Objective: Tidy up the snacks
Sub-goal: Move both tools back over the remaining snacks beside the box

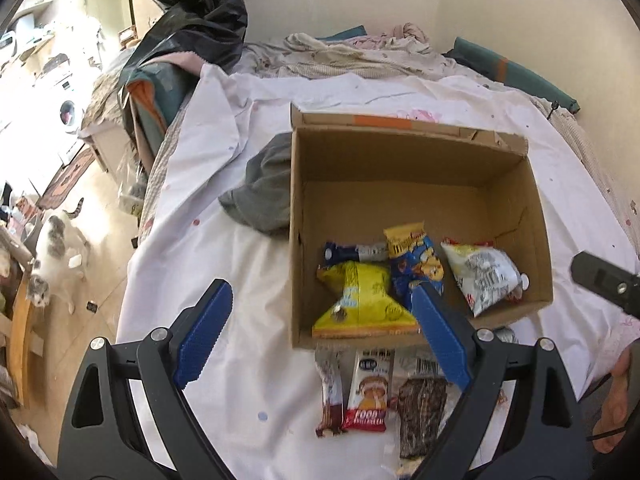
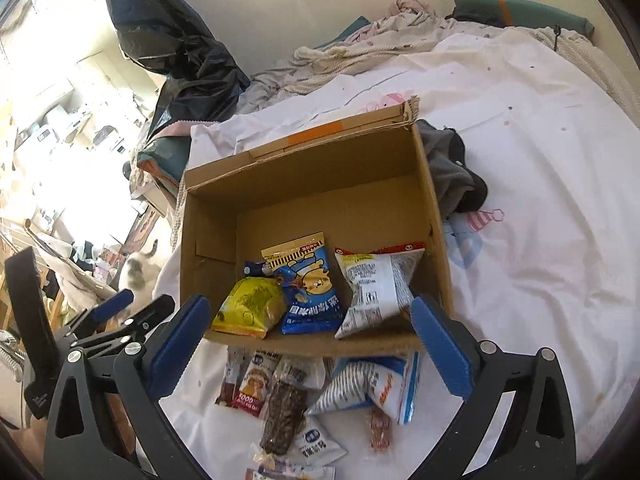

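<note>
Three snack packets [image 2: 308,284] lengthwise toward cardboard box's [image 2: 304,168] back

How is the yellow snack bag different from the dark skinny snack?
The yellow snack bag lies inside the cardboard box; the dark skinny snack lies outside on the white sheet. The yellow one is puffy and wide, the dark one flat and long. Both are sealed packets.

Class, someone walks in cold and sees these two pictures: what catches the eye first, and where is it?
An open cardboard box on the white bedsheet, with a yellow snack packet, a blue one and a white one at its near end. More loose snacks lie in front of it, and a cat stands on the floor at left.
</note>
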`<state>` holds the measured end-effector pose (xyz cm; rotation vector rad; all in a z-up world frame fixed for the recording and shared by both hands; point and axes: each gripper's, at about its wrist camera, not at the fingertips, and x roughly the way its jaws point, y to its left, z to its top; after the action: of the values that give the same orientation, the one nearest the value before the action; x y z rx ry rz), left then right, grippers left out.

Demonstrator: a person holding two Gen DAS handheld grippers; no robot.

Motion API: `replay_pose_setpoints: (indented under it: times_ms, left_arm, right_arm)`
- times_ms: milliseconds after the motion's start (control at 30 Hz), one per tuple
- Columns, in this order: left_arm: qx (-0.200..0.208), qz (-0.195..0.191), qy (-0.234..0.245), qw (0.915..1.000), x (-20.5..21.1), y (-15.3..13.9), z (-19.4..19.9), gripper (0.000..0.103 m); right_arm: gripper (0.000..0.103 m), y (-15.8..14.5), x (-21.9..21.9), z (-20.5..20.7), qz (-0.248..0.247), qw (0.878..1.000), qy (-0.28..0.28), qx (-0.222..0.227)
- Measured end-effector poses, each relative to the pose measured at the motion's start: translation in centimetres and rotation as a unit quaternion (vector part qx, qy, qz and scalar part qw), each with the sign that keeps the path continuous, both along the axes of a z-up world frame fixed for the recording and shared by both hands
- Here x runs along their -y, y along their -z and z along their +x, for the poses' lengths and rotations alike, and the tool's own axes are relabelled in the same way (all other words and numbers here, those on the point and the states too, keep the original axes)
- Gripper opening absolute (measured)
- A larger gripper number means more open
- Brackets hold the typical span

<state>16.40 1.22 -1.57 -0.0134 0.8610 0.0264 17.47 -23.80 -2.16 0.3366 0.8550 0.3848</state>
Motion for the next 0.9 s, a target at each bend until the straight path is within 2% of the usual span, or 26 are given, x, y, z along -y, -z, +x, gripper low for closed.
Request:
replay_pose_setpoints:
  times_ms: [400, 700, 900]
  left_arm:
    - [-0.063, -0.038, -0.021, 0.9971, -0.7, 1.2, -3.8, 0.090]
    - [-0.085, -0.047, -0.044, 0.9943, -1.6, 2.2, -5.0, 0.090]
    - [-0.143, -0.066, -0.041, 0.9866, -1.1, 4.9, -4.7, 0.089]
  right_arm:
    - [0.103, 1.3, 1.5, -3.2, 0.008, 0.999, 0.027, -0.040]
    - [0.103, 2.9, 2.9, -3.6, 0.028, 0.996, 0.037, -0.078]
    - [0.103, 5.4, 4.1, -3.3, 0.038, 0.989, 0.060, -0.130]
